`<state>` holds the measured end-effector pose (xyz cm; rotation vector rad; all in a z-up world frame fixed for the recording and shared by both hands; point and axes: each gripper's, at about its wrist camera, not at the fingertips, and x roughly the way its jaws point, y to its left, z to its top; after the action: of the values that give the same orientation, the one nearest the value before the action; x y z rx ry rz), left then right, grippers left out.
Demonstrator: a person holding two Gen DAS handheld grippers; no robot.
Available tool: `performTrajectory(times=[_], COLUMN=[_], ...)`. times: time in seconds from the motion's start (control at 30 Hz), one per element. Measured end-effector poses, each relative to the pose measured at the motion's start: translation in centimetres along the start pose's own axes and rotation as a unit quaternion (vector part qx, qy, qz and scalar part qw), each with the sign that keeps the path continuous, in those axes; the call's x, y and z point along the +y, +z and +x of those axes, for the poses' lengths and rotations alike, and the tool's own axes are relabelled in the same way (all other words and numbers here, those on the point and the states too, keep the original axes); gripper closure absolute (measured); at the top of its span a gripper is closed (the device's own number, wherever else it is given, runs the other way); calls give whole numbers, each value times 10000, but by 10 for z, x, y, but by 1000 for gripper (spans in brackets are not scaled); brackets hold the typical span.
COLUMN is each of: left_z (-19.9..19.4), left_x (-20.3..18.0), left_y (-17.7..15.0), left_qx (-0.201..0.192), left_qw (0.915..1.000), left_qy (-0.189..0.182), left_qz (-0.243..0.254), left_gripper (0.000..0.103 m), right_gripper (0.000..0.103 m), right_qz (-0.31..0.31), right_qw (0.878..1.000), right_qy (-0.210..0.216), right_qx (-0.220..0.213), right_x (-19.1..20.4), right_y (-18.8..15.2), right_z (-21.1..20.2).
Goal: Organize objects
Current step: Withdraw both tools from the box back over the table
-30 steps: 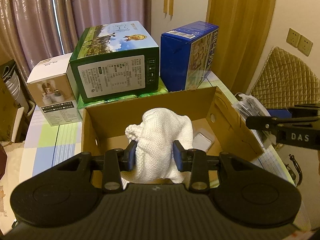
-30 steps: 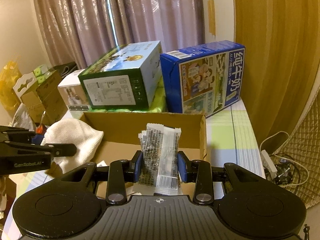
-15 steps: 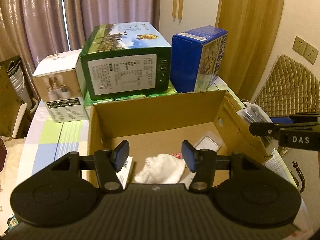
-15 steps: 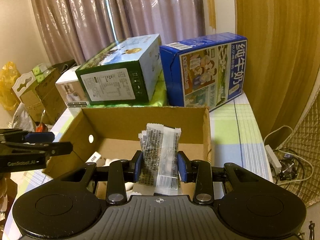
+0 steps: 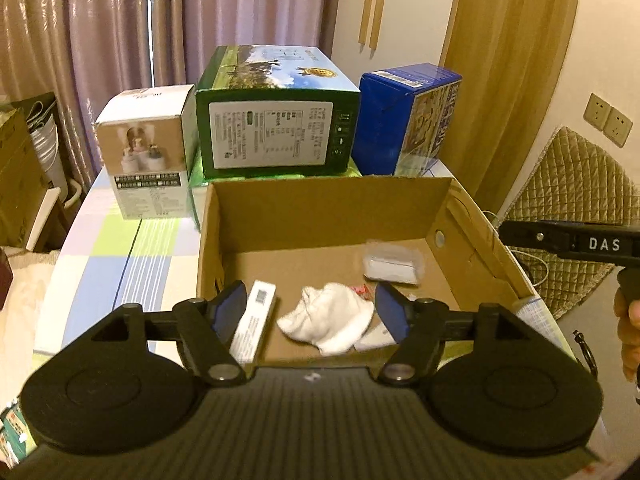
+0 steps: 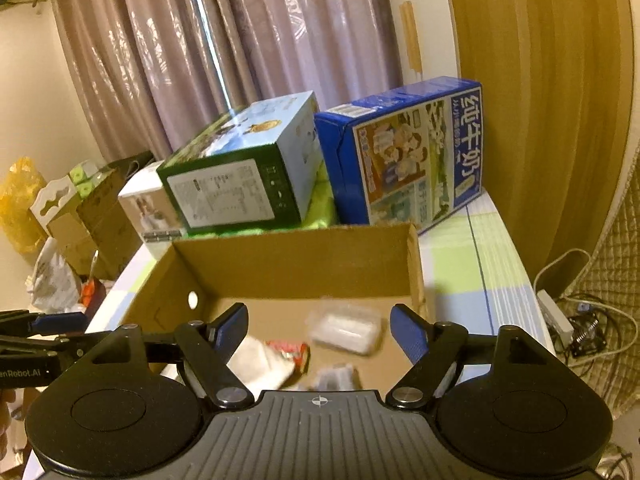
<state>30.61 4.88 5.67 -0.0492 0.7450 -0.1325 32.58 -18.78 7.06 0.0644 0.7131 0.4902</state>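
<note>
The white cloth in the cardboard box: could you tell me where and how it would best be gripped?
Probably pinch the raised, bunched middle of the white cloth from straight above: it lies crumpled on the floor of the cardboard box, whose walls block a sideways approach.

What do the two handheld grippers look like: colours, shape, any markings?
Both the left gripper and right gripper are matte black, with a ribbed body, two round discs, silver pivot screws and blue-padded jaws. Side-on, the right one reads "DAS" in white; the left reads "enRobot.AI". No cables or sleeves are visible.
</note>
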Motion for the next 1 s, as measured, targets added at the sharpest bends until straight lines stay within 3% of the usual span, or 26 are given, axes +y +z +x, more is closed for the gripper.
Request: performTrajectory(times=[0.27,0.73,1.0], left_z=[-38,-109,-136], left_x=[-8,-24,-21], left_y=[-36,-110,-150], left_qx=[-44,-95,40], left_qw=[9999,9998,9993], left_qy=[-2,89,258], left_qz=[-108,-139,-255], left_gripper=[27,1,1], right_gripper=[23,15,11], right_qz=[-8,-235,-161], right_qw=[9999,9982,9978], right_qy=[-12,-149,-166], right_qx=[120,527,622], right_x=[10,38,45], right_y=[-34,-106,-138], right_z=[-45,-111,-135])
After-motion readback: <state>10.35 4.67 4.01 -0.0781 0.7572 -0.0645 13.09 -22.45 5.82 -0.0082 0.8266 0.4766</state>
